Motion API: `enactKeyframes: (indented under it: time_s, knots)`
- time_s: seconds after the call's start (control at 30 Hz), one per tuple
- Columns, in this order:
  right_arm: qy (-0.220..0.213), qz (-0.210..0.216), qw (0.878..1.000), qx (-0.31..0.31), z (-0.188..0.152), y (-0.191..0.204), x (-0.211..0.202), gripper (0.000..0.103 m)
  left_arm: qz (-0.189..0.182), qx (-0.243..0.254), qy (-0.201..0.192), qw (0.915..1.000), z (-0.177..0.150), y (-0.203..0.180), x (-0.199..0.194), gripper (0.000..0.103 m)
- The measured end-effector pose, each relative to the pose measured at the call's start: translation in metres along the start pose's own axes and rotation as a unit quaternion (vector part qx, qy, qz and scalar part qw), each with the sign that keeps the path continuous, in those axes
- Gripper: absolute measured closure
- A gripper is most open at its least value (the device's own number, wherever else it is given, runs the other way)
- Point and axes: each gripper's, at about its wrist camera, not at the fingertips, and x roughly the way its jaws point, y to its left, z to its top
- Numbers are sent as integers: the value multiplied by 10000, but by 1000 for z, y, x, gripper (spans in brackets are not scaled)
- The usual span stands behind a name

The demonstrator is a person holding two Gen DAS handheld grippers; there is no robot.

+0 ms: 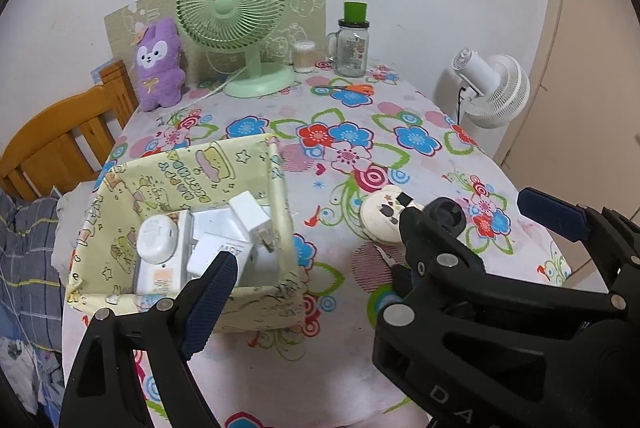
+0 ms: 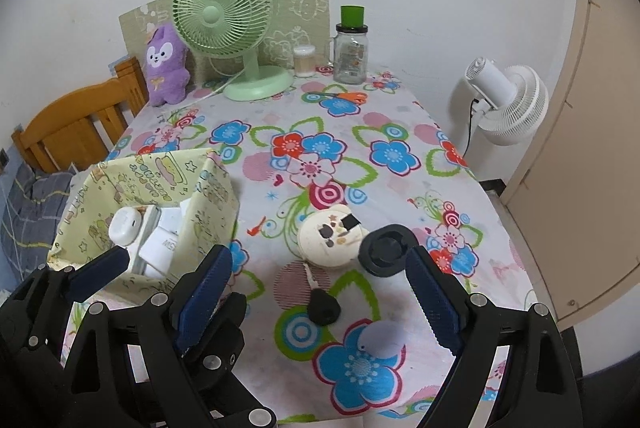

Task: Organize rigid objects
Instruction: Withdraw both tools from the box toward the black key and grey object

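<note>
Both my claws hang spread and empty above the flowered tablecloth [image 2: 400, 116]: left gripper [image 1: 320, 292] by the yellow patterned box [image 1: 276, 188], right gripper [image 2: 320, 292] over the loose pieces. The box, at the table's left, holds white chargers [image 1: 248, 212] and a white round device [image 1: 156, 240]. Outside it, close together near the front, lie a cream round case [image 2: 328, 240] touching a black ring mount [image 2: 386, 250], a black key fob [image 2: 324, 308] just below them, and a pale lavender oval tag [image 2: 382, 338] nearest me, between my right fingers.
</note>
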Motion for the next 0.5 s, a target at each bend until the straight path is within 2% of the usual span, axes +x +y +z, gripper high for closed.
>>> enactKeyframes:
  time_s: [0.27,0.5]
  knots:
    - [-33,50,9999,107,-13,-16,2,13,-165,146,-15,9998,-8,-17,6,13]
    - [-47,73,9996,276,-23,-31,7,12,34,236,-78,9997,-14,-30,11,13]
